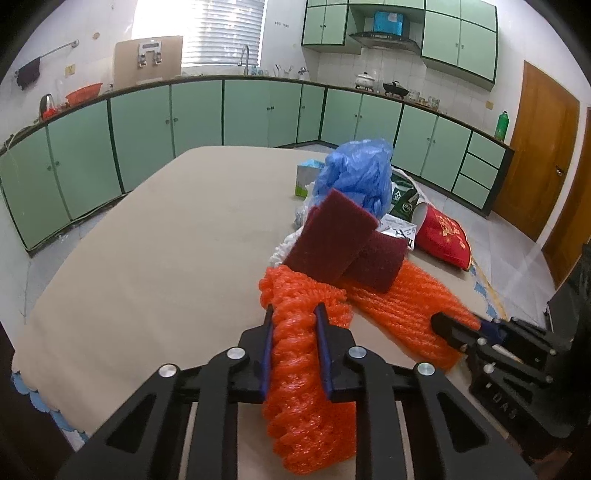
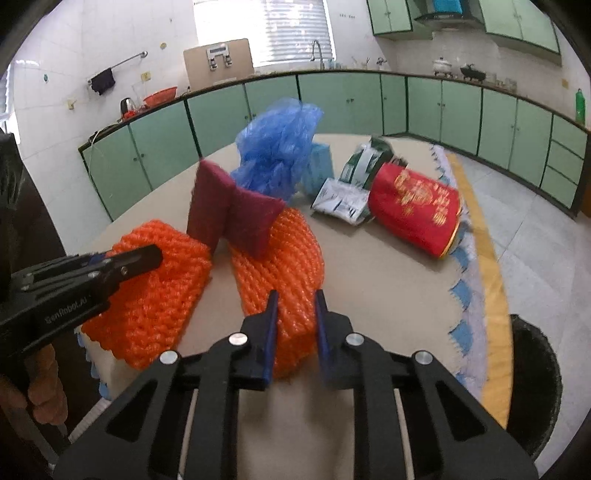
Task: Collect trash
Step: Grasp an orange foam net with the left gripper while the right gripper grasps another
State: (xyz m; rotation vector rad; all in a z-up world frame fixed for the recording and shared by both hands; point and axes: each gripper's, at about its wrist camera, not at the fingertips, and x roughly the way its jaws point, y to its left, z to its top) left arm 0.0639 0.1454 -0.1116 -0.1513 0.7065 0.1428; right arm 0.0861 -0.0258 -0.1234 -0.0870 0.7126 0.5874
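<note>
Green cabinets are seen behind a beige worktop. At left, the left gripper is clamped on one orange foam net; faint lettering on its body cannot be read reliably. Beside it, the right gripper is pinched on a second orange foam net. Two maroon scouring pads are propped on the nets. Farther right, a blue plastic bag, printed packets and a red gold-patterned bag are piled.

Green kitchen cabinets, white tiled wall, bright blinded window.
</note>
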